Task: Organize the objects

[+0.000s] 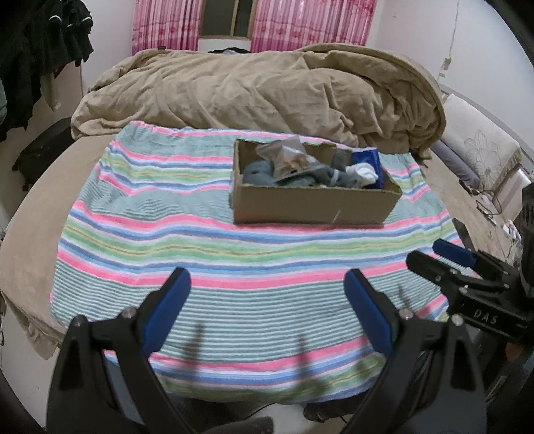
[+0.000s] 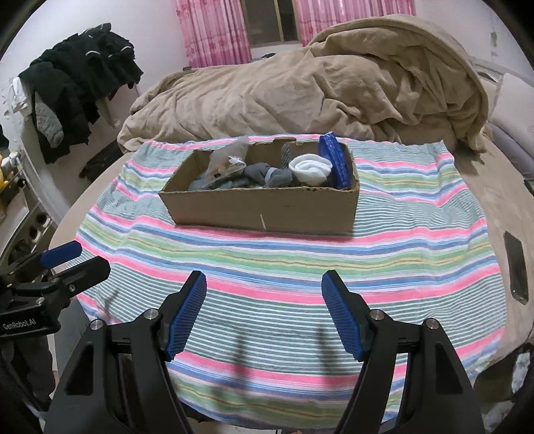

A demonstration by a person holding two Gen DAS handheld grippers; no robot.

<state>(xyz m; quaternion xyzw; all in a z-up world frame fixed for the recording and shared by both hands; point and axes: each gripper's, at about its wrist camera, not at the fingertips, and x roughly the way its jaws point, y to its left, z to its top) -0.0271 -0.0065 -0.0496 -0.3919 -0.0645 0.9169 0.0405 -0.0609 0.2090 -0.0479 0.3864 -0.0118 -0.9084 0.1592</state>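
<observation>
Box [image 2: 267, 207] broadside to tongs [image 2: 263, 310], open-topped

Rumpled tan duvet [image 1: 260, 90] before pink curtains [image 1: 293, 25]; black clothes [image 2: 76, 76] hanging left.

Soft, even indoor light filling both views, faint finger shadows lying on the striped towel [image 1: 233, 300] near the bottom, left view smearing slightly with motion blur, fisheye bending the edges, dark corners vignetting, no strong glare showing.
</observation>
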